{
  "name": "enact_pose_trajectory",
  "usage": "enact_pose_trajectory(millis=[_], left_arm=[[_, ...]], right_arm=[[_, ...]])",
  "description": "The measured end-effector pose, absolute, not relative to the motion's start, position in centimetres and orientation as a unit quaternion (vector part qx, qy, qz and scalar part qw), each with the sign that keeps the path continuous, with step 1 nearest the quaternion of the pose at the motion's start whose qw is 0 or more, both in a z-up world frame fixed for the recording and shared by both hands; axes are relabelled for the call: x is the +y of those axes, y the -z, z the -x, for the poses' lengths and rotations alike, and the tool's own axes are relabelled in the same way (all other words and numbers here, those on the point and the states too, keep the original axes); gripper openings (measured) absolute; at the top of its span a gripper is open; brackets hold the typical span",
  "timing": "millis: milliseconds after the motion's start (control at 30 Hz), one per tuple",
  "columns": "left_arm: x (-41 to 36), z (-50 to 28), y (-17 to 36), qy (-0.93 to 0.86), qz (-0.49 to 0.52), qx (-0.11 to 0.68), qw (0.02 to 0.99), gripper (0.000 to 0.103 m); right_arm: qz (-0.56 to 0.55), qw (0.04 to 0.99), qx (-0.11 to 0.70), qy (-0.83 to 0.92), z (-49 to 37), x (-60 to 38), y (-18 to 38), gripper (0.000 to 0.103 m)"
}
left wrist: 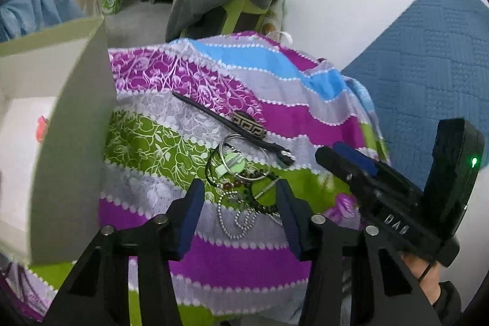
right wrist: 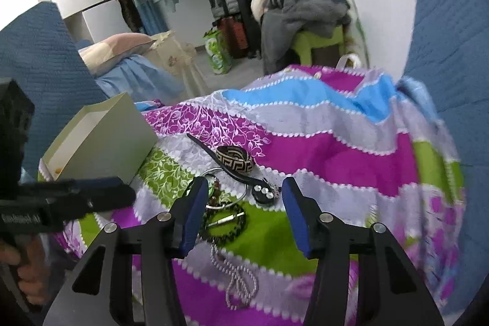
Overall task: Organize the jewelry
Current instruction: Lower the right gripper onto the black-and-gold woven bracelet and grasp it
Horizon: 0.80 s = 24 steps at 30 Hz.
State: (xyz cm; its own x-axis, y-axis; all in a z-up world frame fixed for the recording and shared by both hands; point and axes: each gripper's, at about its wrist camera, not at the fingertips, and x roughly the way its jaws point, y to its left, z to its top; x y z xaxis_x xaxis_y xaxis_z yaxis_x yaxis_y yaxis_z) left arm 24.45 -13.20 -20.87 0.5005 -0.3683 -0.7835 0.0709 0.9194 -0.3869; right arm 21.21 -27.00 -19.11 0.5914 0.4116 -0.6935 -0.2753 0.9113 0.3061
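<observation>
A heap of jewelry lies on a striped cloth (left wrist: 238, 265): a silver bangle (left wrist: 227, 144), a silver ball chain (left wrist: 235, 222), dark bead bracelets (right wrist: 227, 229) and a black strap with a patterned band (right wrist: 235, 160). My left gripper (left wrist: 240, 203) is open and empty, with the chain and beads between its fingers. My right gripper (right wrist: 244, 203) is open and empty above the heap; it also shows in the left wrist view (left wrist: 348, 158). The left gripper shows in the right wrist view (right wrist: 119, 191). An open white box (right wrist: 101, 136) stands to the left.
The cloth (right wrist: 321, 155) covers a small raised surface that drops off on all sides. A blue quilt (left wrist: 428, 57) lies to the right. A green chair piled with clothes (right wrist: 308, 17) stands behind. The box wall (left wrist: 70, 142) is close to the left gripper.
</observation>
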Motion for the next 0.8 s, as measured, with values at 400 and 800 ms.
enact_pose_trajectory(millis=[400, 800], left_arm=[[-14.2, -28.7, 24.8, 0.128, 0.157, 0.501, 0.842, 0.025], [-13.9, -30.4, 26.2, 0.122, 0.154, 0.513, 0.835, 0.013]], right_arm=[[-0.088, 0.853, 0.453, -0.246, -27.2, -25.2, 22.2, 0.046], [-0.059, 0.826, 0.488, -0.276, -30.0, -22.3, 24.4, 0.046]])
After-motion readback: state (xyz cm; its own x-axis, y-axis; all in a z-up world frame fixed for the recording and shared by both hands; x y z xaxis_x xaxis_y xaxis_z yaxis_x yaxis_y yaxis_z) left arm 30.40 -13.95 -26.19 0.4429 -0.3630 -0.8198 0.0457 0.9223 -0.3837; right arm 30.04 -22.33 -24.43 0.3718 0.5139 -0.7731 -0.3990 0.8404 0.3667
